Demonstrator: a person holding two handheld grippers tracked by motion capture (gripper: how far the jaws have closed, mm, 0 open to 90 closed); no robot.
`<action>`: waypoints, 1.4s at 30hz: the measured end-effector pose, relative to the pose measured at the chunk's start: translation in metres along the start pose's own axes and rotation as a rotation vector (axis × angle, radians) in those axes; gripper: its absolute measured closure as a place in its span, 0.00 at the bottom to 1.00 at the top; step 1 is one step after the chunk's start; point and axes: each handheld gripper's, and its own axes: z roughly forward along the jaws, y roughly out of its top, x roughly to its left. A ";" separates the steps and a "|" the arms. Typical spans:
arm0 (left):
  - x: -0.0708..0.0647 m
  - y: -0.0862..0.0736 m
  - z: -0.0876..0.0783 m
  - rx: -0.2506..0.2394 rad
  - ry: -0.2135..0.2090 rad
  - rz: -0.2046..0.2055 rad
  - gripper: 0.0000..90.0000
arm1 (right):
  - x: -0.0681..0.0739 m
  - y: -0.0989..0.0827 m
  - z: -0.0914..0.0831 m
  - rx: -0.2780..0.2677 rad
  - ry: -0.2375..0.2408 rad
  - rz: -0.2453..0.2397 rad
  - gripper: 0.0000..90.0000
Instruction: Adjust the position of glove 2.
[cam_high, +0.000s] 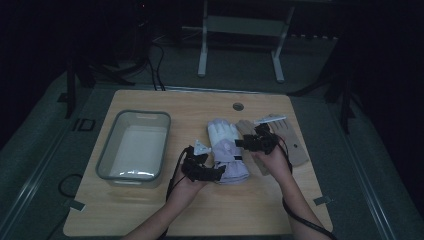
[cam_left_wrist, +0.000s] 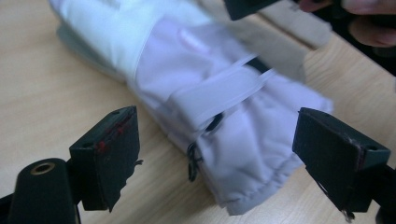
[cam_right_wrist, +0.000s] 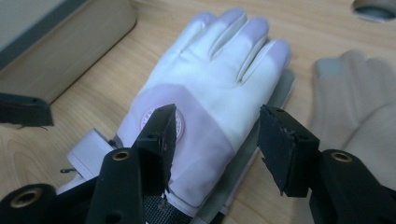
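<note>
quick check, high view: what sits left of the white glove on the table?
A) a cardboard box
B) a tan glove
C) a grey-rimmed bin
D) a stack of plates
C: the grey-rimmed bin stands left of the white glove; the tan glove lies on the glove's right.

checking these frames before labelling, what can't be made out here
- Round badge on the white and lilac padded glove: half covered by a jaw of the right gripper in the right gripper view, its print unreadable.
- Tan fabric glove: partly hidden by the right hand in the high view, cut by the edge in the right gripper view.
- Grey plastic tub: dim in the high view, so small contents can't be ruled out.
</note>
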 end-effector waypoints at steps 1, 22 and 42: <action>0.001 -0.001 0.003 0.017 0.002 -0.010 0.17 | 0.000 0.000 0.000 0.000 0.000 0.000 0.51; 0.013 -0.026 0.047 0.168 -0.141 -0.094 0.48 | -0.019 -0.039 0.036 0.188 0.133 0.188 0.61; 0.019 -0.006 0.023 0.155 -0.207 -0.077 0.80 | 0.005 -0.028 0.009 0.074 0.083 0.161 0.84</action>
